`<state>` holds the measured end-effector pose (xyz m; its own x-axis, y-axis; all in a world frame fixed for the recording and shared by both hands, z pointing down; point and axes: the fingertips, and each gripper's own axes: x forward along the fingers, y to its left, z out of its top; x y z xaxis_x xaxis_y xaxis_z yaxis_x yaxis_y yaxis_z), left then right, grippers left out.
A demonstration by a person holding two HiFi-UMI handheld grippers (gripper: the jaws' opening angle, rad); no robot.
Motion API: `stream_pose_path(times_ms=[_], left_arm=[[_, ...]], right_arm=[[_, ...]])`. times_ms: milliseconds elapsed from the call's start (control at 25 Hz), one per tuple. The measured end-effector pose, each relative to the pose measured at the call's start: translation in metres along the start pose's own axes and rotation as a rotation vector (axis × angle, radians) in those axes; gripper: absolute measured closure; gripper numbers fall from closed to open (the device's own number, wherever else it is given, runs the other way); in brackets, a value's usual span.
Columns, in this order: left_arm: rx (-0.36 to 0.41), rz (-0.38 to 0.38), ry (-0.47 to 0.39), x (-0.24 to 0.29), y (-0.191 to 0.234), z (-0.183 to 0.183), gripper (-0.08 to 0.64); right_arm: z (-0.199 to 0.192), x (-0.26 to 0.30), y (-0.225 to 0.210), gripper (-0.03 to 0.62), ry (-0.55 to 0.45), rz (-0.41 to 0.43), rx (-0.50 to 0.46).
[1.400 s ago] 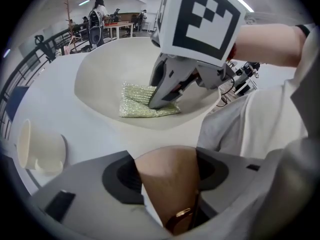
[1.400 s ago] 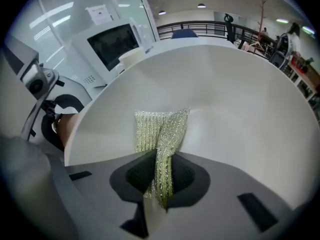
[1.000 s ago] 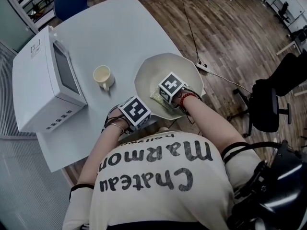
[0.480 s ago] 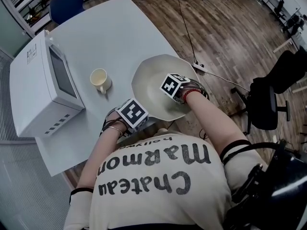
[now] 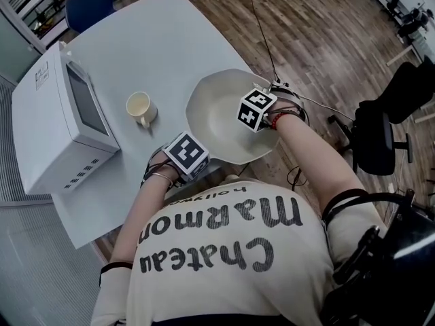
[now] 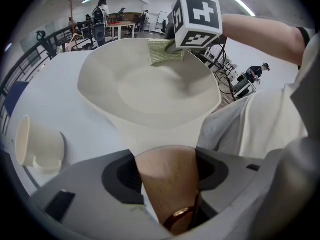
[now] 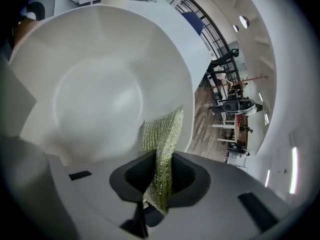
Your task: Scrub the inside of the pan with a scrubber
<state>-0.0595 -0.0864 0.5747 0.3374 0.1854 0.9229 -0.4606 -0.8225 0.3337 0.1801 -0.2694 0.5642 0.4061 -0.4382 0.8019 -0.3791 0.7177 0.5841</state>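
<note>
A cream-white pan (image 5: pixel 216 114) sits on the table's near right corner. In the left gripper view the pan (image 6: pixel 150 91) fills the middle, and its brown wooden handle (image 6: pixel 167 176) with a metal ring runs back between my jaws. My left gripper (image 5: pixel 192 161) (image 6: pixel 167 169) is shut on that handle. My right gripper (image 5: pixel 253 114) (image 7: pixel 160 176) is over the pan's right inner wall near the rim, shut on a green mesh scrubber (image 7: pixel 162 134). The scrubber (image 6: pixel 165 51) lies against the inside wall under the right gripper's marker cube (image 6: pixel 197 19).
A cream cup (image 5: pixel 141 107) (image 6: pixel 35 144) stands left of the pan. A white microwave (image 5: pixel 61 114) fills the table's left side. An office chair (image 5: pixel 380 141) and a floor cable are beyond the table's right edge; a blue chair (image 5: pixel 88 5) is at the far end.
My right gripper has carried the scrubber from the pan's near side up toward the far right wall. The left gripper has stayed on the handle.
</note>
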Motion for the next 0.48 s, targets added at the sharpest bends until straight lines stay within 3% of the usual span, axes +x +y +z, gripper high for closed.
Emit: stream_pose_path(times_ms=[160,240,320,400,480], left_arm=[[0.009,0.009,-0.010,0.000,0.003,0.002,0.314],[0.038,0.063,-0.041,0.000,0.015,0.008,0.314],[0.038,0.061,-0.052,0.000,0.014,0.009,0.314],[0.023,0.027,-0.045,0.001,0.006,0.007,0.314],[0.030,0.045,-0.055,0.002,0.010,0.010,0.314]], right_arm=[[0.005,-0.006,-0.012,0.535,-0.056,-0.004,0.056],[0.020,-0.019,-0.003,0.535,-0.149,0.115,0.174],[0.046,-0.046,0.020,0.535,-0.277,0.386,0.370],[0.075,-0.085,0.055,0.535,-0.359,0.783,0.563],[0.099,-0.127,0.095,0.535,-0.375,1.172,0.647]])
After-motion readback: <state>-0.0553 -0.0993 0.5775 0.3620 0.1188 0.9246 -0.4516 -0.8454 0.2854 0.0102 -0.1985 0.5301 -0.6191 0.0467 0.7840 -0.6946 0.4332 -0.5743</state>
